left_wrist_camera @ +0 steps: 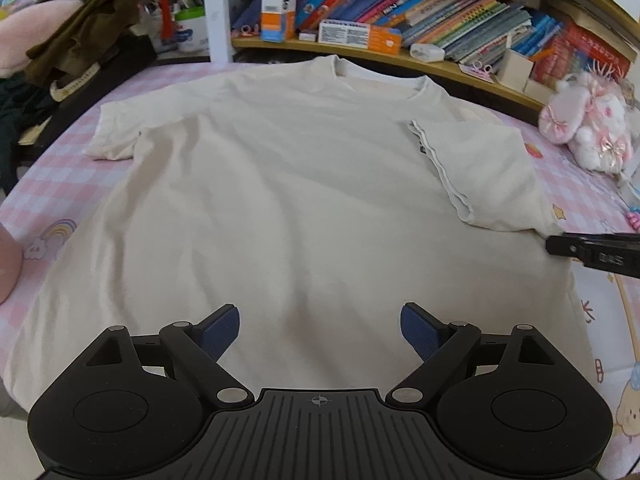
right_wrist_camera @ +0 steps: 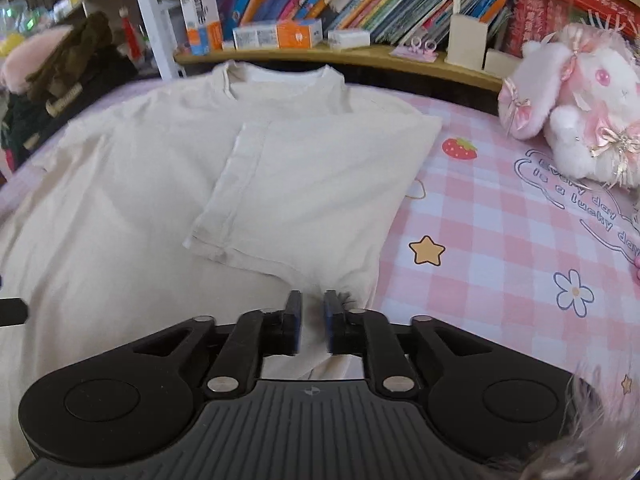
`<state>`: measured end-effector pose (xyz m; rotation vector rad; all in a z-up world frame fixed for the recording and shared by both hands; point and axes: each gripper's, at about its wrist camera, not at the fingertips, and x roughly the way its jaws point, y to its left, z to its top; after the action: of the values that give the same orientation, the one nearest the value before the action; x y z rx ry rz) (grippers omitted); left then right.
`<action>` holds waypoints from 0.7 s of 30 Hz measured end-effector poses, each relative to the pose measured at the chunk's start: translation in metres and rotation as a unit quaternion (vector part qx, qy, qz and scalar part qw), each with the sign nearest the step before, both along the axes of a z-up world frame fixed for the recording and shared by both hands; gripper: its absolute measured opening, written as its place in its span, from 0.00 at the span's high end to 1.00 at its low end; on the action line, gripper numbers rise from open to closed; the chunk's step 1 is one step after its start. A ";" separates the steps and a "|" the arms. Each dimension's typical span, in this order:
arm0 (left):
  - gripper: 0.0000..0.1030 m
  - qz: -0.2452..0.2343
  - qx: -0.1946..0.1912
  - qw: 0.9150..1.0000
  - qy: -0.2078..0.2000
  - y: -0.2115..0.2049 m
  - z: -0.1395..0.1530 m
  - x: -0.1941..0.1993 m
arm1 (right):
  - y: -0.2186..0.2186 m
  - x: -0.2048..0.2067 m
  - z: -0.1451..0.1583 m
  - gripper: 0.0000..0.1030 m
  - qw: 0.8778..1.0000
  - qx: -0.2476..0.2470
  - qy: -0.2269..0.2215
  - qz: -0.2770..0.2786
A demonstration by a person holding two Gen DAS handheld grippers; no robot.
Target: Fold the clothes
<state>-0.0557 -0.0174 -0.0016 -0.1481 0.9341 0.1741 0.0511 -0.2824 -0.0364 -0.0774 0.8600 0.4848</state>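
T-shirt [left_wrist_camera: 280, 200] lay flat, right sleeve [right_wrist_camera: 296, 192] folded in; right gripper [right_wrist_camera: 313, 320] nearly closed, apparently pinching side edge; left gripper [left_wrist_camera: 320, 332] wide open, empty; left sleeve [left_wrist_camera: 116, 132] likely next.

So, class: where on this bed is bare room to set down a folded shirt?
Free: checked sheet between the T-shirt and plush bunny; a narrower strip left of the shirt, before the dark clothes pile. The bookshelf is packed.
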 end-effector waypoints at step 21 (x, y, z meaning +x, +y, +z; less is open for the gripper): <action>0.13 0.114 0.058 0.992 0.011 0.049 -0.012 -0.015 | -0.014 0.006 -0.010 0.94 0.999 -0.028 -0.006 -0.017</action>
<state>-0.0705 0.0321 -0.0133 -0.1442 0.9250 0.4408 0.0567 -0.2962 -0.0463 -0.1171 0.8626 0.4279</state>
